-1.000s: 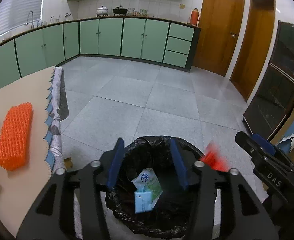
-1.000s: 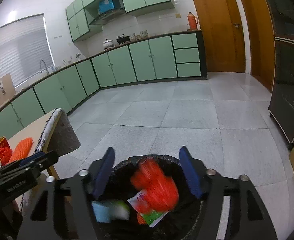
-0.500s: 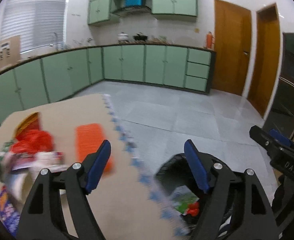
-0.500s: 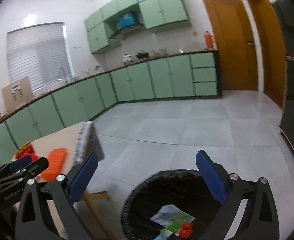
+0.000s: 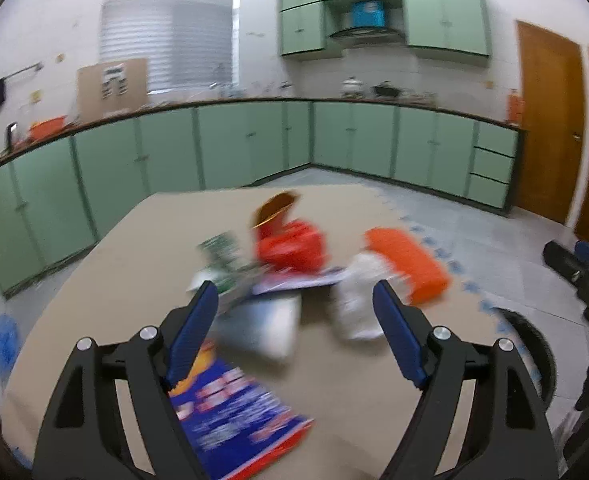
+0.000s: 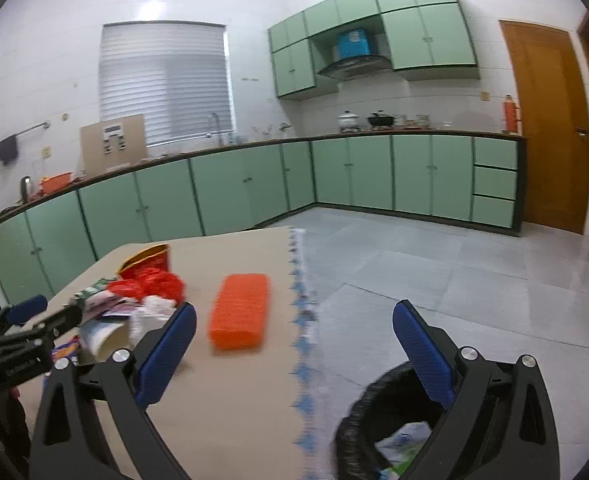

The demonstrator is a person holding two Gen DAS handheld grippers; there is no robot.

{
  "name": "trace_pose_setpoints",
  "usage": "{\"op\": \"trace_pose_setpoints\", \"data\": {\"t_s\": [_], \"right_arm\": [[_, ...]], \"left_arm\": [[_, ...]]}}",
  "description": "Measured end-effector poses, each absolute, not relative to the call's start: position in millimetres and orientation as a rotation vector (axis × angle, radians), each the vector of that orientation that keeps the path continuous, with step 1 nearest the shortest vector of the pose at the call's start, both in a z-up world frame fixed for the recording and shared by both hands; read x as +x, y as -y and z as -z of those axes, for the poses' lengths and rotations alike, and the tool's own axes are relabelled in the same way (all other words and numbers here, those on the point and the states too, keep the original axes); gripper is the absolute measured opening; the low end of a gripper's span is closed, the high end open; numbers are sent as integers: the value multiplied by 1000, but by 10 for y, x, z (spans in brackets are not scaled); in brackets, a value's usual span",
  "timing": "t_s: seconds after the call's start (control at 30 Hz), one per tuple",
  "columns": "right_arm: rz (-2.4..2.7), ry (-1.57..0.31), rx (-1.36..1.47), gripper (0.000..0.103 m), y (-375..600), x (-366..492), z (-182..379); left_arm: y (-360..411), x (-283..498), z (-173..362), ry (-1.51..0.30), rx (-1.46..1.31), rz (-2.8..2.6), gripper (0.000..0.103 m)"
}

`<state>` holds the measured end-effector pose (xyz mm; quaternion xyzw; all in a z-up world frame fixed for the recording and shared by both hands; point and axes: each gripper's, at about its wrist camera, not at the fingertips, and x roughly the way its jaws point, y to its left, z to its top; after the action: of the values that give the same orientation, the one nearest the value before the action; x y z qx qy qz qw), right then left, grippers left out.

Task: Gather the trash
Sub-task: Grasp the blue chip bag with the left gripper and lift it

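Both grippers are wide open and empty: left gripper (image 5: 296, 322) over the trash pile (image 5: 294, 256) mid-frame on the table (image 5: 142, 264), right gripper (image 6: 294, 344) above the bin (image 6: 370, 420), lower right.

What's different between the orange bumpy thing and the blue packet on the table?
The orange bumpy thing is one plain orange colour, while the blue packet has printed patches on it. The orange thing looks thick and blocky; the packet lies flat and thin. The orange thing sits near the table's fringed edge, beyond the left tool; the packet lies partly under that tool's finger. Both rest on the table, and neither is held.
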<state>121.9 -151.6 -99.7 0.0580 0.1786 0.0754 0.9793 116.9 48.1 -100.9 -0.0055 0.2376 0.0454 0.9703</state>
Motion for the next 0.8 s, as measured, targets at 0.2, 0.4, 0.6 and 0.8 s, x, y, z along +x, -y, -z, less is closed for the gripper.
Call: {"op": "trace_pose_setpoints", "data": {"t_s": [0.2,0.4,0.6,0.8], "right_arm": [[-221,-387,71,97,1062,1219,1084],[-260,-402,31,97,850,1181,1129],[-265,-405,14,97,807,1152,1162],[-269,-427,9,97,793,1174,1248]], "left_arm": [[-876,1010,1225,-547,-40,-176,79],[-1033,937,1426,-608,-86,-208,82],[-1080,946,1601,-663,-117,-209,82],[-1106,926,1719,-699,-152,-207,84]]}}
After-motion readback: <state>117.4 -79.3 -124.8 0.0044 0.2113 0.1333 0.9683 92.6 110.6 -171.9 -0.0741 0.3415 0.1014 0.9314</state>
